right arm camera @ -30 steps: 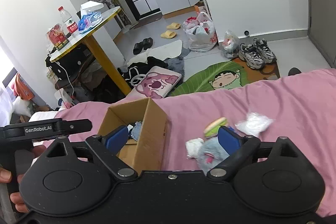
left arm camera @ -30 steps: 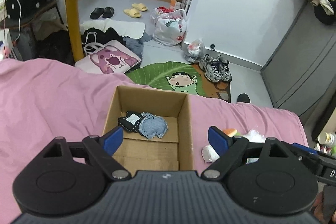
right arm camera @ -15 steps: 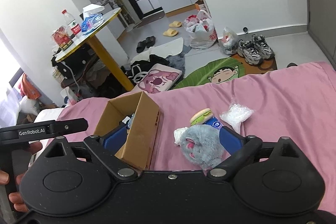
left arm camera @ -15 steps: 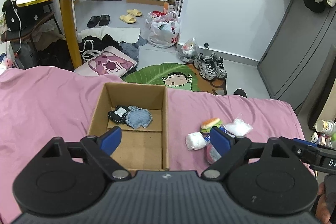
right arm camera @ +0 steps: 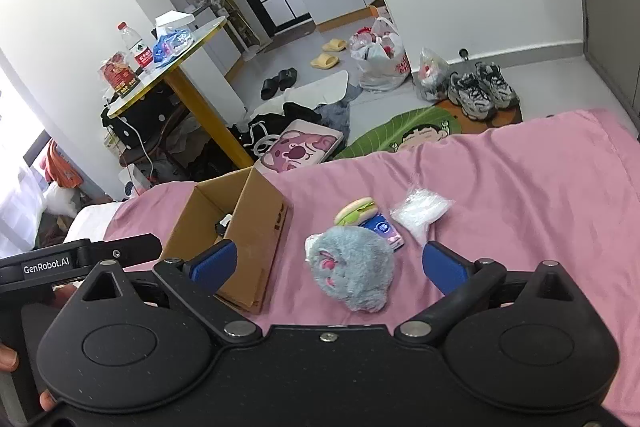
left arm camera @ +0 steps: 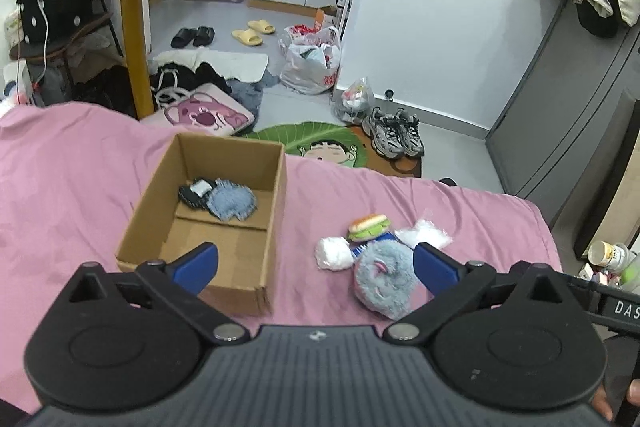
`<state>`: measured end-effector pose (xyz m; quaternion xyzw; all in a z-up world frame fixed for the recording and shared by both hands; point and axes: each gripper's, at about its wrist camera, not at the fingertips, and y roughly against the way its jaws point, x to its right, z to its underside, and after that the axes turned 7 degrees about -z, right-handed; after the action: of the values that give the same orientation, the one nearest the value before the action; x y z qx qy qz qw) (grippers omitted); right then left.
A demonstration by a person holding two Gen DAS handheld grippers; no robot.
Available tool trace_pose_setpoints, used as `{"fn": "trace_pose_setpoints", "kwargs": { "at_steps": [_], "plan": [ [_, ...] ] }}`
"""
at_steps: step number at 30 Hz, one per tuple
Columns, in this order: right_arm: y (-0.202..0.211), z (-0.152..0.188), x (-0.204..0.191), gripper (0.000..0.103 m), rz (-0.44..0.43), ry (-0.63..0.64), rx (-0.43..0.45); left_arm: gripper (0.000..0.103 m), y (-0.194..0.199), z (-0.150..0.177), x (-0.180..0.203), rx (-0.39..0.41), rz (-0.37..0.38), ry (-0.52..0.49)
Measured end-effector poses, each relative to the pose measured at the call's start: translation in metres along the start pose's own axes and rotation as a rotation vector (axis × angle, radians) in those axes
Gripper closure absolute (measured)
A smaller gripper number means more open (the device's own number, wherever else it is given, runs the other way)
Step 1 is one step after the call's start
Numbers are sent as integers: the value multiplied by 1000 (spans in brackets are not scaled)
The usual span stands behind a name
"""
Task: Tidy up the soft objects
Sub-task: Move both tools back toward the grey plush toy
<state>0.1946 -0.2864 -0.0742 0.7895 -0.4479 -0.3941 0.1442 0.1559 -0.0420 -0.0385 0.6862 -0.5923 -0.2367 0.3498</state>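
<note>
On the pink bedsheet [left arm camera: 80, 179], we see the grey plush toy [right arm camera: 352, 273] beside the cardboard box [left arm camera: 224, 187]. The left gripper [left arm camera: 316, 263] and right gripper [right arm camera: 326, 261] are both opening, empty. We judge a shallow pinch could shed the plush.

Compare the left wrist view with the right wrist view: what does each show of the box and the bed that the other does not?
Only the left wrist view shows the box's floor, with the denim patch lying in it. Only the right wrist view shows the box's outer side wall and the blue packet clearly. Both show the cardboard box, grey plush toy, burger toy and pink bedsheet.
</note>
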Motion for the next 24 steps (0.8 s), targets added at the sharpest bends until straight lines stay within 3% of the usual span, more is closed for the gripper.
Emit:
{"fn": "trace_pose_setpoints", "kwargs": {
  "at_steps": [7,11,15,20,24],
  "plan": [
    [1,2,15,0,-27,3,-14,0,-4,18,17,-2,-26,-3],
    [0,5,17,0,9,37,-34,0,-6,26,28,14,-52,-29],
    [-4,6,23,0,0,35,-48,0,-14,31,34,-20,-52,-21],
    [-16,9,27,0,2,30,-98,0,-24,41,46,-22,-127,-60],
    [-28,9,28,1,6,37,-141,0,-37,46,46,-65,-131,-55]
  ]
}}
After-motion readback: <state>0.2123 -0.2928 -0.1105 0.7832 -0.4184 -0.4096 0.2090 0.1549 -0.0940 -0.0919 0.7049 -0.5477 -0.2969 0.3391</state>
